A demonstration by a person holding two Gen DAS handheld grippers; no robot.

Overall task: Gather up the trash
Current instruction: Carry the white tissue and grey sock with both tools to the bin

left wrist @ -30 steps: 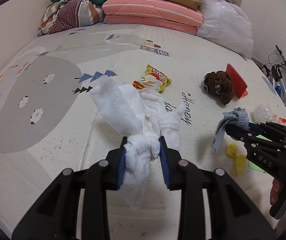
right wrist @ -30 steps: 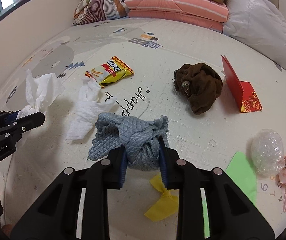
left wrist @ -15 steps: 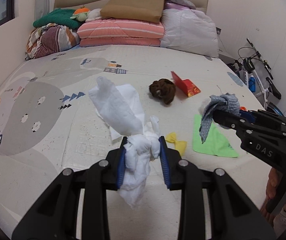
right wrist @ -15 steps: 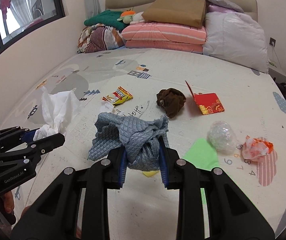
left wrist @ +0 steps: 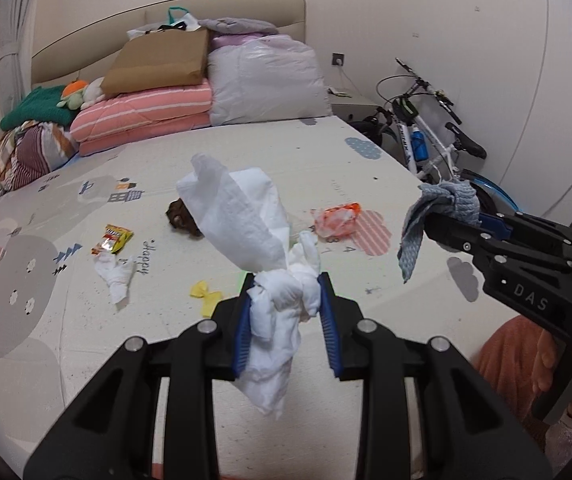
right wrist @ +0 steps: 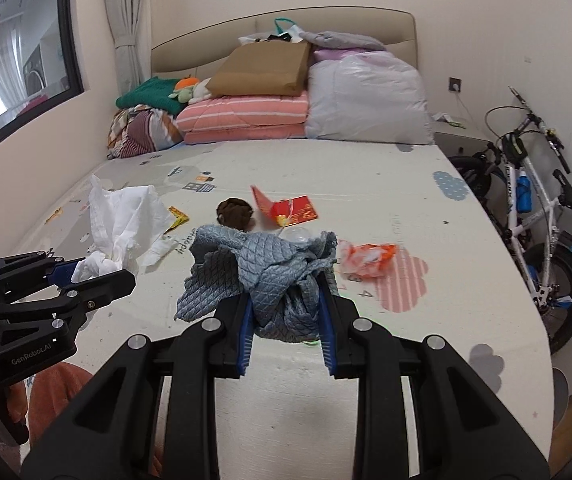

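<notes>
I hold a tool in each hand, and both are up in the air over the bed.

My left gripper (left wrist: 285, 312) is squeezed tight on a bunch of white tissue (left wrist: 246, 220). The blue pads pinch the knotted middle. One big end sticks up and a smaller end hangs down below the pads.

My right gripper (right wrist: 286, 316) is squeezed tight on a gray cloth (right wrist: 254, 264). The cloth bulges out above the pads and one corner droops to the left. From the left camera I see this cloth out to the right, hanging off the tip of the tool.

More trash lies down on the play mat (left wrist: 86, 320) that covers the bed. There is a yellow snack bag (left wrist: 113, 238) with a small white tissue (left wrist: 116, 276) just beside it. A yellow scrap (left wrist: 205, 294) lies near my left tool. A brown clump (right wrist: 235, 210) sits in the middle, partly hidden behind my tissue in the left view. A red envelope (right wrist: 290, 208) stands open next to it. An orange and white wrapper (right wrist: 366, 258) lies on a pink striped cloud picture.

Pillows and folded blankets (right wrist: 246, 116) are piled at the head of the bed. A bike (right wrist: 534, 200) leans at the right side.
</notes>
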